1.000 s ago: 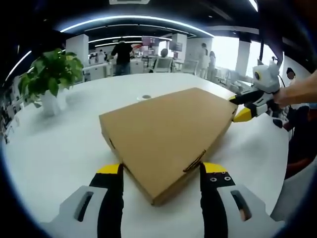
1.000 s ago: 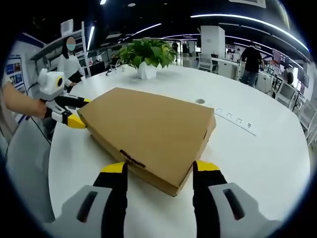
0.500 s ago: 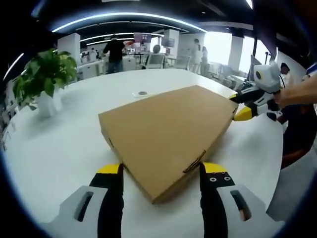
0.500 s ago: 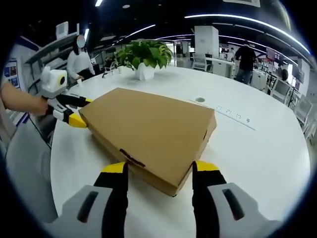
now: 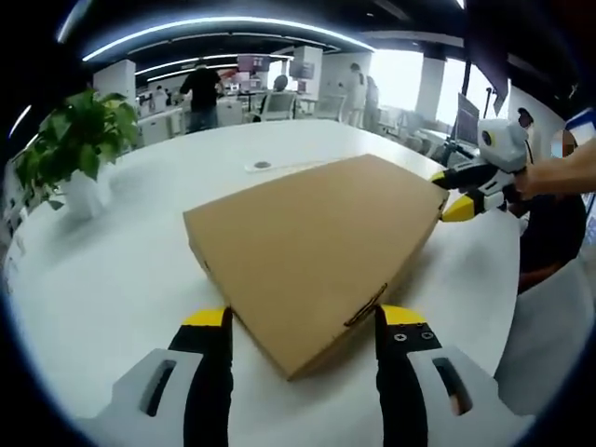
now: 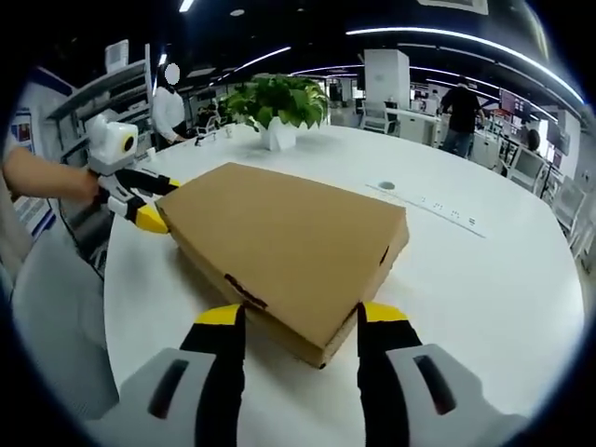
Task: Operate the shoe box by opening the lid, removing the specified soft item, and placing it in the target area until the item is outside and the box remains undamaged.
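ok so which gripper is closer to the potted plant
Left. The left gripper is at the box corner nearer the plant; the right gripper is at the opposite corner, box between.

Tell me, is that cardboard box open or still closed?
Closed. The box lies flat on the white table with its lid down all round, and no gap shows along its edges in either view.

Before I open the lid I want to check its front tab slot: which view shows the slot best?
The right gripper view: the dark tab slot faces the camera, between that gripper's jaws, on the shoe box. In the left gripper view a slot sits on a side wall seen at a steep angle, so it looks thin.
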